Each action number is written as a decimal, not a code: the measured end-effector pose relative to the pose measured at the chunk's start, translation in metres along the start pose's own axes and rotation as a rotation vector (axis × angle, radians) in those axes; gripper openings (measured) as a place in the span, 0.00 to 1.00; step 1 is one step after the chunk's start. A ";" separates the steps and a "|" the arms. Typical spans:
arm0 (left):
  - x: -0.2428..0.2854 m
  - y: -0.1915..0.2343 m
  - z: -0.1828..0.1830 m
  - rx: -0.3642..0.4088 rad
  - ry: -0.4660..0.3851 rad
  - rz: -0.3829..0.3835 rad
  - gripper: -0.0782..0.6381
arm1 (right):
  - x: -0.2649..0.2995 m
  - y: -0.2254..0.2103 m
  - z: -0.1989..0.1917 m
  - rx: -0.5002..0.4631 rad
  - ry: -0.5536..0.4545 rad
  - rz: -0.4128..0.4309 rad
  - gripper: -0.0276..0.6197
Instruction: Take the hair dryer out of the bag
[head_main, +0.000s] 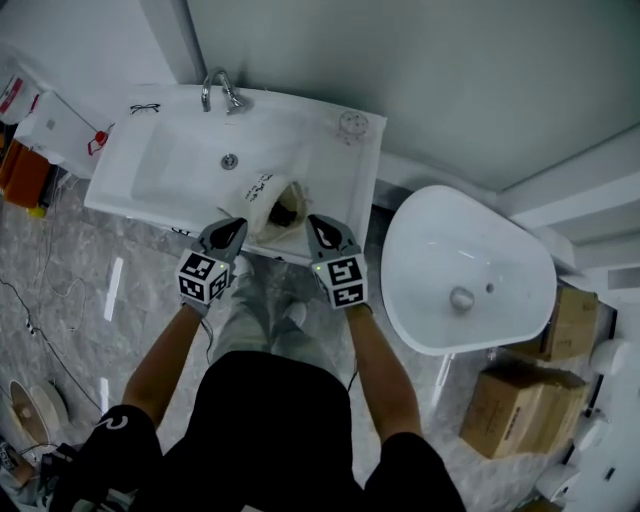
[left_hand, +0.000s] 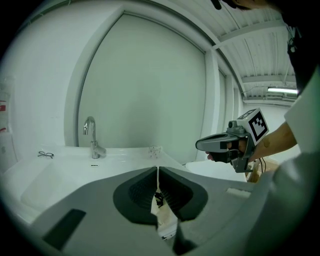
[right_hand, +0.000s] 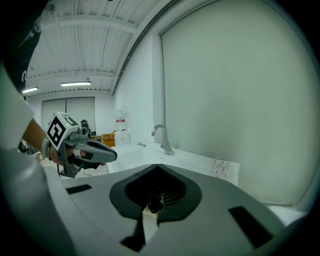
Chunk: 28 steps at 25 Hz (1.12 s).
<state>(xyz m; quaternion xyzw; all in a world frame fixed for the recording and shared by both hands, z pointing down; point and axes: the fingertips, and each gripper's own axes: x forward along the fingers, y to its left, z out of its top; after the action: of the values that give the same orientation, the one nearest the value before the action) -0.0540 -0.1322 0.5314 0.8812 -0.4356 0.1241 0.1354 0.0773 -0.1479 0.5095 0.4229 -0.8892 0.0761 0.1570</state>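
Black hair dryer (head_main: 288, 211), or at least the dark bit of it you can see, is sitting in the mouth of a cream bag (head_main: 256, 195). The rest of it is hidden inside. The bag lies on the near right part of a white sink counter (head_main: 335, 165), with its mouth facing right.

The left gripper (head_main: 236, 226) has its tip just left of the bag's near end, and the right gripper (head_main: 313, 220) is just right of the mouth. So the dryer ends up between the two tips and a touch farther away. Both sets of jaws are clenched together with nothing caught in them. In each gripper view the bag only shows beyond the jaws, through the slot under the tips. I can't tell whether either tip is actually touching the fabric.

Room-wise, the bag is close to the counter's near edge. The basin and its drain (head_main: 230, 161) are to its left. The faucet (head_main: 222, 90) is at the far edge, a clear glass (head_main: 352, 124) sits at the far right corner, and a pair of glasses (head_main: 144, 108) lies far left. A plain wall runs right behind the counter. To the right, past a gap, there's a white oval tub (head_main: 440, 300).

Both forearms are stretched forward, roughly parallel. The grippers tip slightly downward with their noses angled in toward the bag and the marker cubes facing up.
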 end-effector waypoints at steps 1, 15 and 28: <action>0.003 0.002 -0.002 0.002 0.003 0.004 0.10 | 0.005 0.000 -0.003 -0.002 0.004 0.003 0.03; 0.045 0.024 -0.042 0.011 0.118 -0.012 0.25 | 0.058 0.001 -0.037 0.017 0.050 0.020 0.03; 0.112 0.050 -0.101 0.032 0.324 -0.043 0.30 | 0.082 -0.004 -0.084 0.047 0.151 0.026 0.03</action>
<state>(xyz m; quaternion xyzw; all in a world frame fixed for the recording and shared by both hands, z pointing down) -0.0382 -0.2086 0.6698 0.8607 -0.3872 0.2687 0.1927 0.0500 -0.1875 0.6163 0.4081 -0.8782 0.1305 0.2127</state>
